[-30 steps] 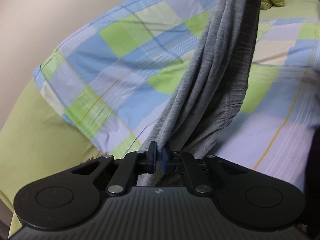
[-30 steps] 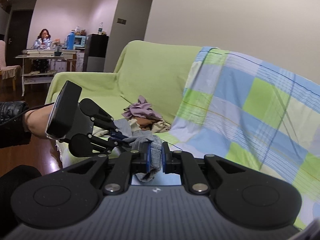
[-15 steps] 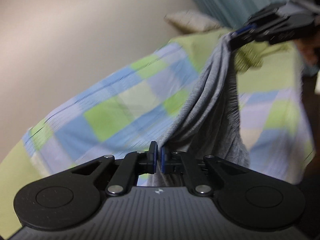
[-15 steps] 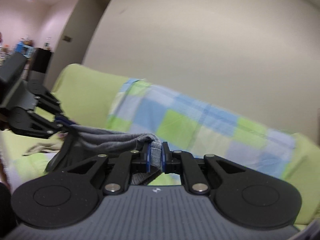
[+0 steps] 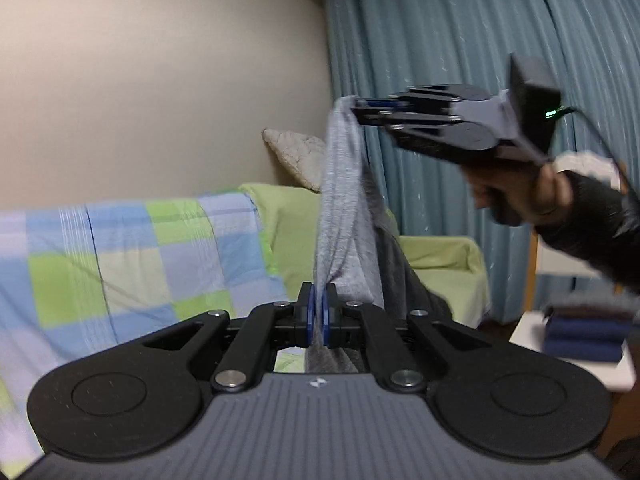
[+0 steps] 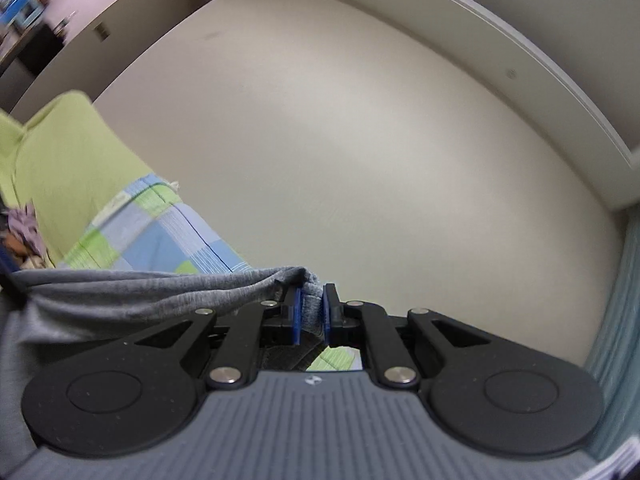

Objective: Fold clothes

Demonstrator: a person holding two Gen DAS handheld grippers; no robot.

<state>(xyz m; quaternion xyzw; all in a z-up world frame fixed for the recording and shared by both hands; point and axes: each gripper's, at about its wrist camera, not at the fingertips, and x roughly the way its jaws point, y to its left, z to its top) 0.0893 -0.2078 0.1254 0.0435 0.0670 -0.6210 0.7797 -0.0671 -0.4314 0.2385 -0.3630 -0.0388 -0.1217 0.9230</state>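
A grey knit garment [image 5: 340, 216] hangs in the air, stretched between both grippers. My left gripper [image 5: 319, 314] is shut on one bunched edge of it, the cloth pinched between the blue pads. In the left wrist view the right gripper [image 5: 356, 110] is held higher by a hand in a dark sleeve [image 5: 592, 220], shut on the cloth's upper end. In the right wrist view my right gripper [image 6: 311, 312] clamps a thick grey fold, and the grey garment [image 6: 140, 292] runs off to the left edge. Its lower part is hidden below both grippers.
A green-covered sofa [image 5: 436, 264] with a blue, green and white checked blanket [image 5: 132, 256] lies below. A cream cushion [image 5: 298, 156] leans at the wall by blue curtains [image 5: 440, 28]. Folded dark clothes [image 5: 586, 330] sit on a white stand at right. Loose clothes [image 6: 22, 236] lie on the sofa.
Both grippers have risen and swung with the grey garment, lifting it off the blanket. The right gripper now points up at the wall, the left toward the curtains. Both stay shut.
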